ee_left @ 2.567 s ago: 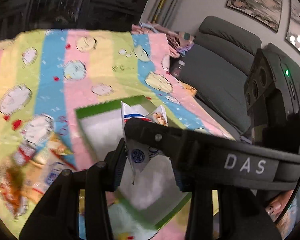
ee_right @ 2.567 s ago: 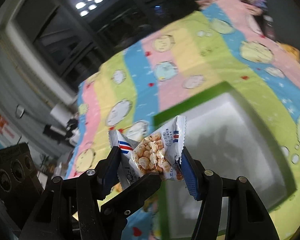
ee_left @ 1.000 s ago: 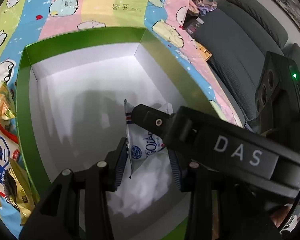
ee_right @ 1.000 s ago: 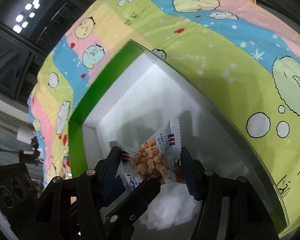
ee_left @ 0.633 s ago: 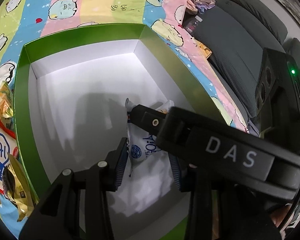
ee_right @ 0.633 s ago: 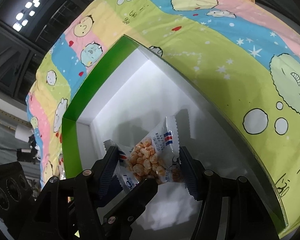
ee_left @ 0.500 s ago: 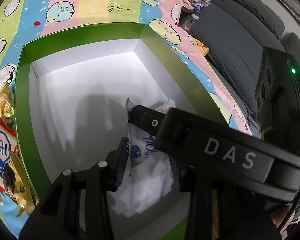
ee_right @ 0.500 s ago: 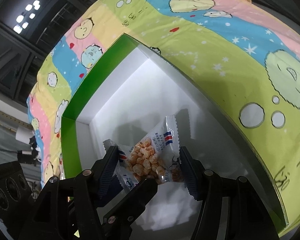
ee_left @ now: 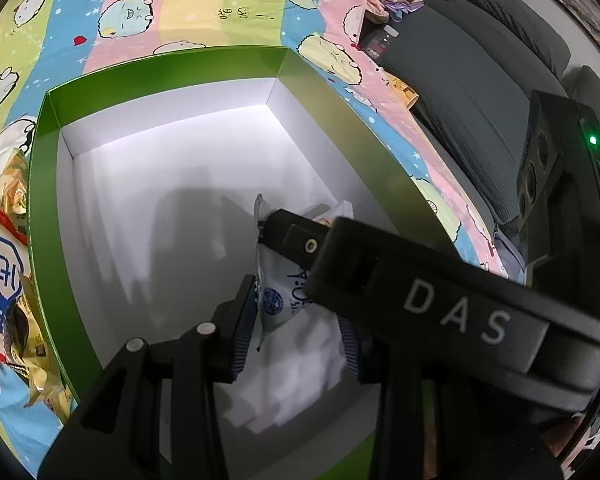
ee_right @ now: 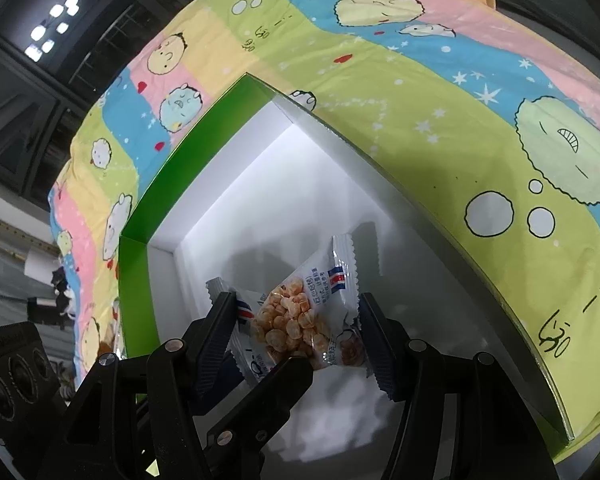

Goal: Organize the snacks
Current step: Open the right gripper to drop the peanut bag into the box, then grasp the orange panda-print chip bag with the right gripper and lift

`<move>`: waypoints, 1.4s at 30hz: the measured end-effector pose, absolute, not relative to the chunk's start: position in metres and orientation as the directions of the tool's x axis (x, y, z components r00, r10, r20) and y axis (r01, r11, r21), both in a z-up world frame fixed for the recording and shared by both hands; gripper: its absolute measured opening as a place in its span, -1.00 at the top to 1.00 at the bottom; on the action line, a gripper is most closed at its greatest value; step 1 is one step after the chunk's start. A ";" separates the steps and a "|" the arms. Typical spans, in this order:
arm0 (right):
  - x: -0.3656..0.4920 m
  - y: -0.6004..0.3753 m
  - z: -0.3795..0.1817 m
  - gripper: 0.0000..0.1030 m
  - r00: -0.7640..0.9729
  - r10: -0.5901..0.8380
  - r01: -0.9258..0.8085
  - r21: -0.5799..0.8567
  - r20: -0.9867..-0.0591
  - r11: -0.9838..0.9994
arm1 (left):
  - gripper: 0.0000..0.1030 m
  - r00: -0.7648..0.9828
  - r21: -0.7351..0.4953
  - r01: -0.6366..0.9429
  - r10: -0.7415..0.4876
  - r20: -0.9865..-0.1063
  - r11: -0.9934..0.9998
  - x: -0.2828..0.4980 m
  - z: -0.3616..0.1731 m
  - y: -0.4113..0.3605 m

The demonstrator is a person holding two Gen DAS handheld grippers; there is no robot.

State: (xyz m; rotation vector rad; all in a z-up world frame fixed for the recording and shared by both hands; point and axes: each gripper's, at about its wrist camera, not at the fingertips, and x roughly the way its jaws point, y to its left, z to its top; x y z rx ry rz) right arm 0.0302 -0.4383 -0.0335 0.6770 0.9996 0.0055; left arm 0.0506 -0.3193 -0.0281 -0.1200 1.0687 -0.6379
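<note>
A green box with a white inside lies on a striped cartoon cloth. My left gripper is shut on a white snack packet with a blue logo, held low inside the box. One black finger of the right gripper crosses just in front of it. In the right wrist view my right gripper is shut on a white packet of orange puffed bits, over the box floor near the box's right wall. The left gripper's packet shows just behind it, and a left finger lies below.
Several loose snack packets lie on the cloth outside the box's left wall. A grey sofa runs along the cloth's right edge, with small items at its near corner. Dark windows stand beyond the cloth's far end.
Both grippers came down with their packets from above the cloth into the box. Over the last second they have stayed almost still.
</note>
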 end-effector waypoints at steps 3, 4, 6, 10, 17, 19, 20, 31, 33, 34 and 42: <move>0.030 -0.438 -0.035 -0.24 0.556 0.307 0.301 0.532 -0.772 0.791 | 0.24 0.322 -0.382 0.430 -0.534 -0.782 0.818 0.051 -0.029 -0.320; 0.030 -0.438 -0.034 -0.25 0.554 0.305 0.304 0.530 -0.775 0.792 | 0.24 0.324 -0.380 0.429 -0.532 -0.782 0.819 0.051 -0.029 -0.320; 0.029 -0.435 -0.032 -0.34 0.549 0.286 0.312 0.509 -0.786 0.802 | 0.24 0.314 -0.387 0.432 -0.538 -0.782 0.815 0.051 -0.028 -0.320; 0.023 -0.423 -0.010 -0.62 0.595 0.260 0.246 0.480 -0.761 0.842 | 0.24 0.338 -0.386 0.433 -0.544 -0.768 0.814 0.044 -0.008 -0.308; 0.002 -0.397 0.041 -0.86 0.717 0.255 0.130 0.483 -0.649 0.866 | -0.27 0.459 -0.341 0.451 -0.543 -0.703 0.824 0.015 0.040 -0.266; 0.000 -0.388 0.050 -0.91 0.740 0.259 0.095 0.478 -0.621 0.873 | -0.41 0.506 -0.319 0.447 -0.531 -0.680 0.836 0.004 0.052 -0.244; -0.001 -0.381 0.054 -0.91 0.751 0.269 0.076 0.483 -0.604 0.872 | -0.43 0.519 -0.312 0.440 -0.522 -0.676 0.842 0.002 0.054 -0.236; 0.014 -0.288 0.046 -0.91 0.655 0.459 -0.133 0.507 -0.600 0.852 | -0.55 0.701 -0.357 0.053 -0.289 -0.652 0.933 -0.012 0.055 -0.047; 0.016 -0.266 0.041 -0.91 0.625 0.469 -0.171 0.477 -0.624 0.862 | -0.56 0.710 -0.373 -0.017 -0.252 -0.658 0.927 -0.013 0.043 -0.016; 0.018 -0.256 0.039 -0.90 0.610 0.476 -0.188 0.468 -0.633 0.863 | -0.56 0.703 -0.393 -0.054 -0.245 -0.668 0.918 -0.012 0.034 -0.001; 0.039 -0.174 0.027 -0.55 0.472 0.502 -0.347 0.370 -0.725 0.862 | -0.53 0.666 -0.552 -0.171 -0.318 -0.675 0.816 -0.003 -0.018 0.044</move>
